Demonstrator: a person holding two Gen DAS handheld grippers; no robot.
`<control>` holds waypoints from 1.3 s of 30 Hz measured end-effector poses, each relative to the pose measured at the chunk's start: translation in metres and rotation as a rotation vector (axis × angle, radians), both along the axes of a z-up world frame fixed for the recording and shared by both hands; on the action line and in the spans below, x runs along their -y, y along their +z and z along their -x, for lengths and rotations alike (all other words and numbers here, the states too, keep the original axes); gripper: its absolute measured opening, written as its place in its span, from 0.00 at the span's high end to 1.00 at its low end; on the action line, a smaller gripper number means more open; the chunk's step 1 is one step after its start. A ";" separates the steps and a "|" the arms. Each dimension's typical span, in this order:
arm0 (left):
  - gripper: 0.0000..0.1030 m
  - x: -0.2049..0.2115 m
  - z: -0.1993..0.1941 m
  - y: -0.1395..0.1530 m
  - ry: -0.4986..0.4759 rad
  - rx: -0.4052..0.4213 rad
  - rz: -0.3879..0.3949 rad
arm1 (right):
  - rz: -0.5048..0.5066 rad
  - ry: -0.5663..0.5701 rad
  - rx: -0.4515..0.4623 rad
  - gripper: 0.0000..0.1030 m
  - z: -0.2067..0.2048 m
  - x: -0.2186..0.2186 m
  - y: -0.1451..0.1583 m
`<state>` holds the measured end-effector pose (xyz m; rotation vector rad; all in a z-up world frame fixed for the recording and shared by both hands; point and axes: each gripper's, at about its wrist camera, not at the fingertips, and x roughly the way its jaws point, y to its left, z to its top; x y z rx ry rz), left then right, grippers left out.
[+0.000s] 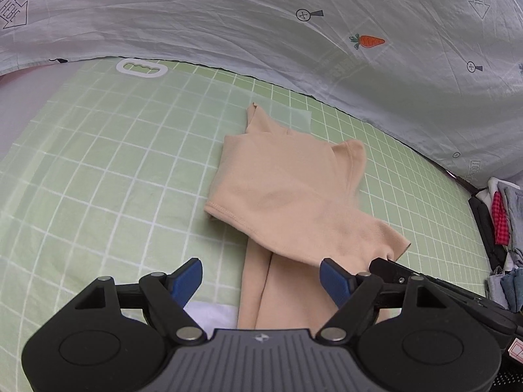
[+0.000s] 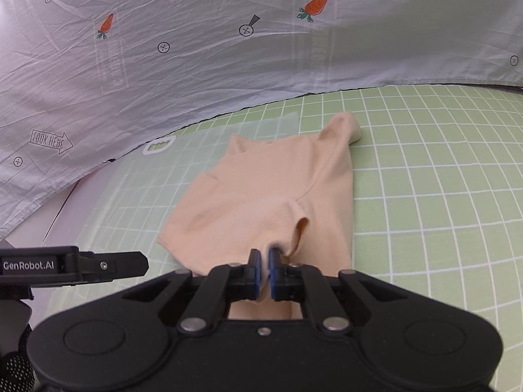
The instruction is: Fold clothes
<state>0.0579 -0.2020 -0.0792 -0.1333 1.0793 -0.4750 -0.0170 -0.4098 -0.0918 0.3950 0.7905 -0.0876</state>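
Green cloth [image 1: 108, 176] with a white grid covers the work surface, and a clear plastic sheet [image 1: 81, 124] with a white handle cut-out [image 1: 142, 67] lies flat on its far part. Behind it a pale grey sheet [image 1: 228, 19], printed with carrots, crossed circles and arrows, hangs as a backdrop and meets the green cloth along a dark seam. At the right edge of the left wrist view sits a pile of mixed clothes [image 1: 505, 228], some red, some grey and blue.

A peach top [image 1: 281, 189] lies on the green cloth, partly over the plastic sheet, its upper part folded over the lower. Its hem and one sleeve reach toward the cameras.

The right gripper [image 2: 265, 254] has just been closing, and its blue pads now pinch the near edge of the peach top beside the sleeve opening, with fabric showing between the jaws. The left gripper [image 1: 261, 277] stands wide apart and holds nothing; the lower part of the top runs between its blue fingers [image 1: 188, 276], without either pad pressing on it. The two grippers are close side by side, each visible at the edge of the other's view.
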 end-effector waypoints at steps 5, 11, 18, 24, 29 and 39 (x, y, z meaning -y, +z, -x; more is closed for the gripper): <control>0.23 -0.005 0.034 -0.008 -0.029 -0.029 -0.024 | -0.013 -0.010 -0.002 0.95 0.036 -0.014 0.000; 0.23 -0.015 0.065 -0.021 -0.037 -0.071 -0.059 | -0.034 -0.015 -0.026 0.96 0.072 -0.038 -0.003; 0.23 -0.020 0.091 -0.031 -0.049 -0.114 -0.082 | -0.037 -0.010 -0.070 0.96 0.102 -0.054 -0.013; 0.23 -0.019 0.101 -0.030 -0.064 -0.109 -0.095 | -0.028 -0.006 -0.069 0.96 0.114 -0.057 -0.012; 0.23 -0.023 0.105 -0.026 -0.048 -0.095 -0.104 | -0.013 -0.044 -0.035 0.76 0.115 -0.052 -0.003; 0.23 -0.042 0.109 -0.020 -0.001 -0.073 -0.129 | 0.226 -0.009 -0.117 0.65 0.090 -0.056 -0.030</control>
